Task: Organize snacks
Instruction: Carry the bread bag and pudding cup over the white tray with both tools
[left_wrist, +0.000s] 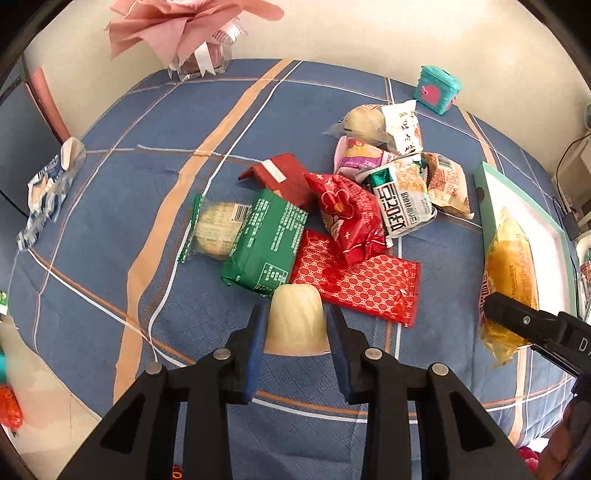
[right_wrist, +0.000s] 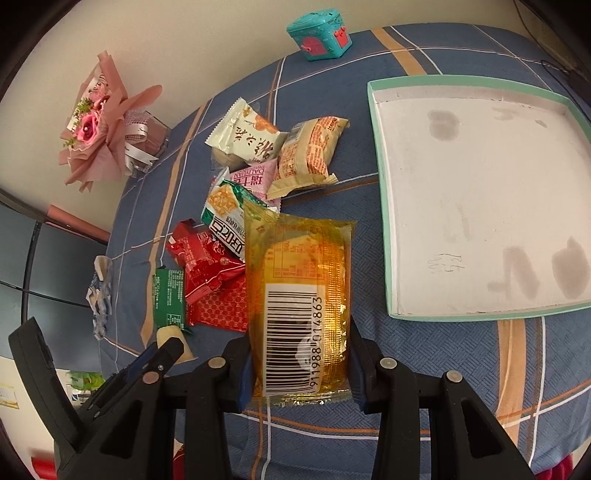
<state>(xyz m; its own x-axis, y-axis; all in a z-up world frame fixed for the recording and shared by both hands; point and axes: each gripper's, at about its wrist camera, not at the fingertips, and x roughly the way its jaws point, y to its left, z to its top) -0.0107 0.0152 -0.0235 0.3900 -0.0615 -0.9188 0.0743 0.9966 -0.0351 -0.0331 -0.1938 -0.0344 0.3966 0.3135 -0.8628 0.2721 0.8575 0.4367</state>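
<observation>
Amber cellophane wraps the snack cake (right_wrist: 299, 306) that is pinched between the pads of the right gripper (right_wrist: 300, 363), its barcode turned upward, lifted above the blue plaid cloth (right_wrist: 369, 206). Just ahead and to the right of that gripper, a shallow mint-edged tray (right_wrist: 382, 206) is seen lying flat. A pale jelly cup (left_wrist: 296, 321) is clamped upside down in the left gripper (left_wrist: 296, 332), whose jaws are pressed on its sides. Beyond the left gripper's fingertips a heap of packets is spread: a green pack (left_wrist: 266, 243), a red patterned pouch (left_wrist: 362, 284) and a red bag (left_wrist: 351, 218).
</observation>
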